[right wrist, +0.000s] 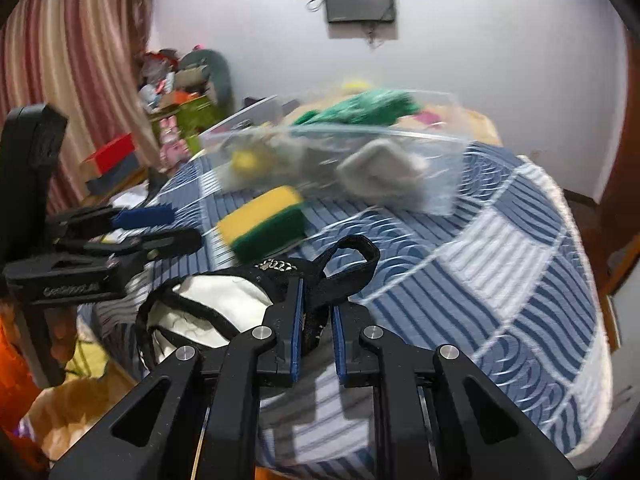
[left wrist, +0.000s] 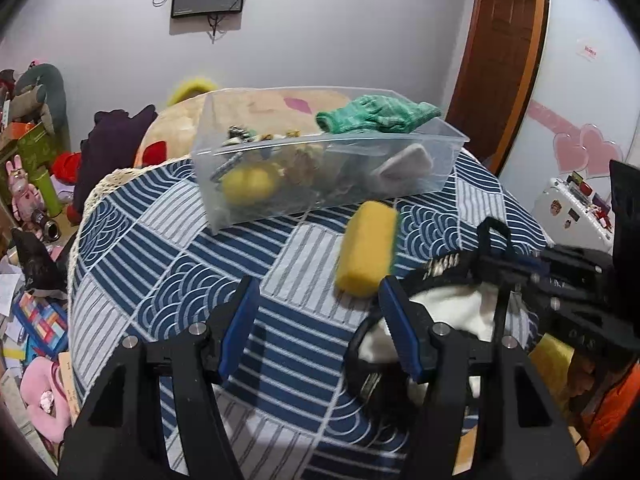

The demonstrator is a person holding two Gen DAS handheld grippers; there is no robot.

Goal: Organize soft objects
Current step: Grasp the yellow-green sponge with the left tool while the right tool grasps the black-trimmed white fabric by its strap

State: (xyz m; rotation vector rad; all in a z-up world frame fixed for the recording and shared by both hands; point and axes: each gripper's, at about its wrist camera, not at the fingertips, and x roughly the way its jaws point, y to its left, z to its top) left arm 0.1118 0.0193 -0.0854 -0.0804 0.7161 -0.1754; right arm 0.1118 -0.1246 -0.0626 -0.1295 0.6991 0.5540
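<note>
A yellow and green sponge [left wrist: 367, 249] lies on the blue patterned table [left wrist: 168, 248], just in front of a clear plastic bin [left wrist: 320, 184]. The bin holds a green knitted cloth [left wrist: 376, 114], a grey soft object [left wrist: 404, 164], a yellow ball [left wrist: 248, 184] and other small items. My right gripper [right wrist: 316, 320] is shut on the black strap of a white and black cloth pouch [right wrist: 208, 304] at the table's near edge. My left gripper [left wrist: 316, 312] is open and empty, just left of the pouch [left wrist: 452, 312]. The sponge [right wrist: 264, 220] and bin [right wrist: 340, 160] look blurred in the right wrist view.
The table drops off at its rounded edges. Plush toys, boxes and clutter [left wrist: 36, 184] crowd the floor to the left. A large tan plush [left wrist: 176, 136] sits behind the bin. A wooden door [left wrist: 500, 60] stands at the back right.
</note>
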